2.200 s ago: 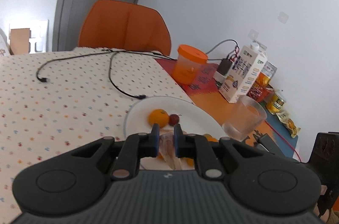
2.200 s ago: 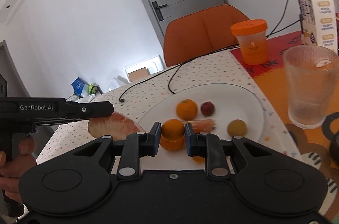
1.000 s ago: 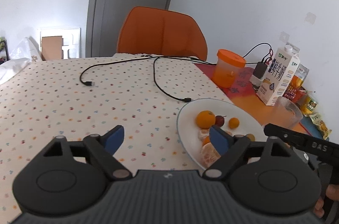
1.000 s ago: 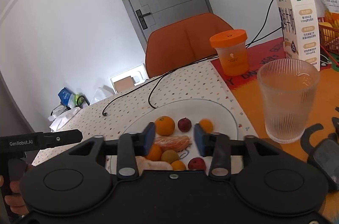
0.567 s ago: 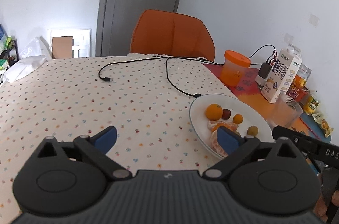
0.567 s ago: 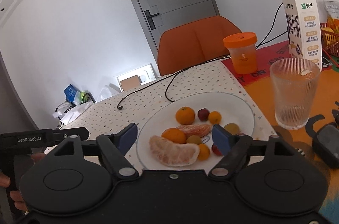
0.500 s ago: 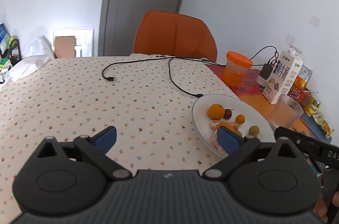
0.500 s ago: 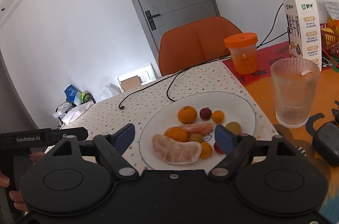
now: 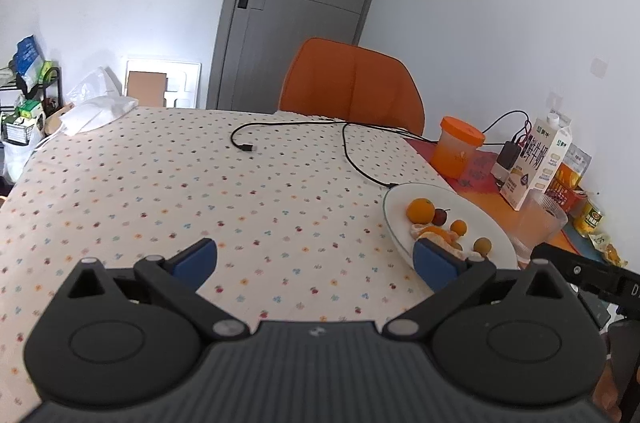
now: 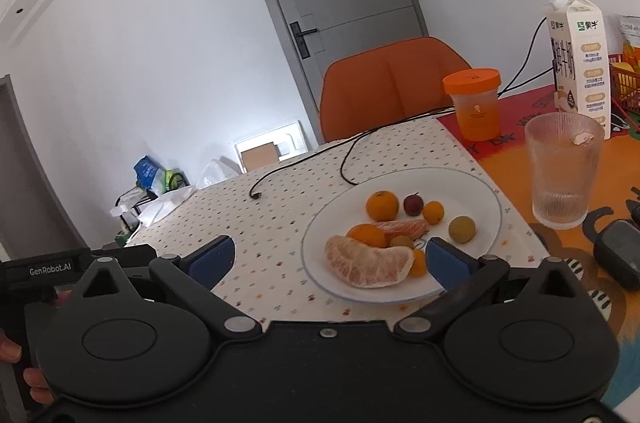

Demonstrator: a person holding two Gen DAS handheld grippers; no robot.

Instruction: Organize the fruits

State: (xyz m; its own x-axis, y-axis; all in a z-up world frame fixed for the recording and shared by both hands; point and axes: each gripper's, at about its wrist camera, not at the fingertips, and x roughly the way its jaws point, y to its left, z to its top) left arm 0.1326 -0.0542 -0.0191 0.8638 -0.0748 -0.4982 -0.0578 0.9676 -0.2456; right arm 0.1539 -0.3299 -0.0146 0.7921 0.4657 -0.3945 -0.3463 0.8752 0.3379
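Observation:
A white plate [image 10: 472, 183] on the dotted tablecloth holds several fruits: a pomelo wedge [image 10: 366, 265], an orange [image 10: 382, 205], a peeled orange segment [image 10: 402, 226], a small red fruit [image 10: 413, 204] and small yellow fruits. The plate also shows in the left wrist view [image 9: 472, 207], at the right. My right gripper [image 10: 328, 259] is open and empty, held back from the plate's near edge. My left gripper [image 9: 316, 257] is open and empty, above the cloth left of the plate.
A ribbed glass [image 10: 564, 171], an orange-lidded cup [image 10: 476, 107] and a milk carton [image 10: 580, 59] stand right of the plate. Black cables [image 9: 352, 151] lie on the cloth. An orange chair [image 9: 352, 83] stands at the far table edge. A dark device [image 10: 618, 255] lies at the right.
Both grippers let go of their fruit, opened wide and pulled back from the plate. The pomelo wedge and an orange now lie on the plate.

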